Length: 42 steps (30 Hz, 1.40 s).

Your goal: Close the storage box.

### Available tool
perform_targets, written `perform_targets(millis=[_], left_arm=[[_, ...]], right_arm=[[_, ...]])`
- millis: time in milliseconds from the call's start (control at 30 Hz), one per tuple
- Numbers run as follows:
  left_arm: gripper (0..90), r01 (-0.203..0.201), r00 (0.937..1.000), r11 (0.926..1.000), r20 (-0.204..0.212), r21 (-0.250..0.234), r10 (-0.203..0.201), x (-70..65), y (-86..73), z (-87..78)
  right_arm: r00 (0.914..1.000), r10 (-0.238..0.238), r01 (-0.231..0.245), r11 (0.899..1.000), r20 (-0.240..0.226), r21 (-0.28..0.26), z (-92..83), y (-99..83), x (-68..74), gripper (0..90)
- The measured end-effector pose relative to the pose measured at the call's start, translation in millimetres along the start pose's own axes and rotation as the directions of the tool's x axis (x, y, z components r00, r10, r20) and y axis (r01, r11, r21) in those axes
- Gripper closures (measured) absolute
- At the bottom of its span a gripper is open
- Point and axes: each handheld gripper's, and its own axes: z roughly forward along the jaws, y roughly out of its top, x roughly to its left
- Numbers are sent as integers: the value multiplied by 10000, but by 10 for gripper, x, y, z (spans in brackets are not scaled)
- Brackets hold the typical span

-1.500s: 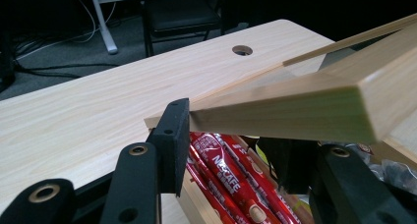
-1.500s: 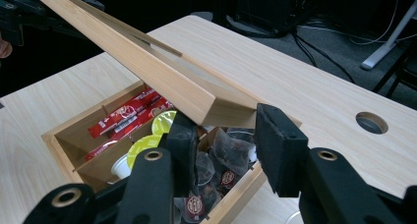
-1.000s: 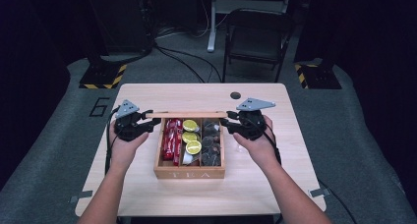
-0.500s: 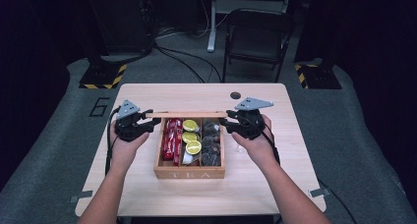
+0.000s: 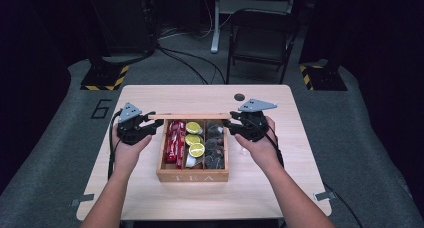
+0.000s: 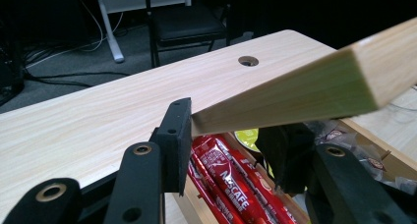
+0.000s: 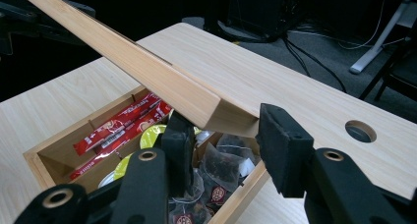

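Both jaws are clamping the lid (image 5: 189, 116), left gripper (image 5: 150, 122) and right gripper (image 5: 231, 122) at opposite ends; the box (image 5: 192, 177) is standing open, lid raised, not yet set down.

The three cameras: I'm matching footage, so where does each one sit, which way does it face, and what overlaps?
High view: above the person's side, facing forward and down on the pale wooden table; both forearms enter from below.
Left gripper view: rides the left gripper, looking along its black jaws at the wooden lid.
Right gripper view: rides the right gripper, facing that lid's other end.
Shared: lid and open wooden tea box.
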Motion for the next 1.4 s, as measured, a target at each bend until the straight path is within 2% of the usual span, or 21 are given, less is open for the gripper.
perform_targets(millis=[100,133,167,267,367,533,700,933,1200,1367,1400], left_arm=[[569,-30,10000,10000,0,44,30,-1,-1,-4],[569,-43,10000,10000,1,59,43,-1,-3,-5],[569,-38,10000,10000,2,51,38,-1,-4,-5],[569,0,10000,10000,4,22,0,0,-5,-3],[569,56,10000,10000,15,-22,-56,2,-8,-1],[568,74,10000,10000,8,-25,-74,0,-9,-2],[568,71,10000,10000,-1,-35,-71,-1,-9,-1],[568,48,10000,10000,2,-18,-48,-1,-9,-2],[568,80,10000,10000,-22,-34,-80,-6,-13,-1],[567,93,10000,10000,2,-22,-93,0,-11,-1],[567,89,10000,10000,1,-45,-89,0,-11,1]], right_arm=[[9999,-25,25,10000,-99,-42,4,-15,-14,570],[9999,146,-146,9999,-56,-30,8,-21,-5,569],[10000,25,-25,10000,-58,-25,13,-28,-13,569],[9999,170,-170,9998,-13,-45,22,-56,-8,565],[9999,92,-92,9999,96,-66,21,-112,-5,560],[9983,572,-572,9984,138,-35,50,-283,2,556],[9975,657,-659,9978,242,71,90,-448,26,557],[9973,739,-740,9966,55,356,190,-597,55,560],[9992,398,-395,9977,-33,551,307,-654,90,586],[9995,319,-316,9981,-40,528,375,-682,116,589],[9991,425,-425,9978,4,514,388,-687,120,588]])
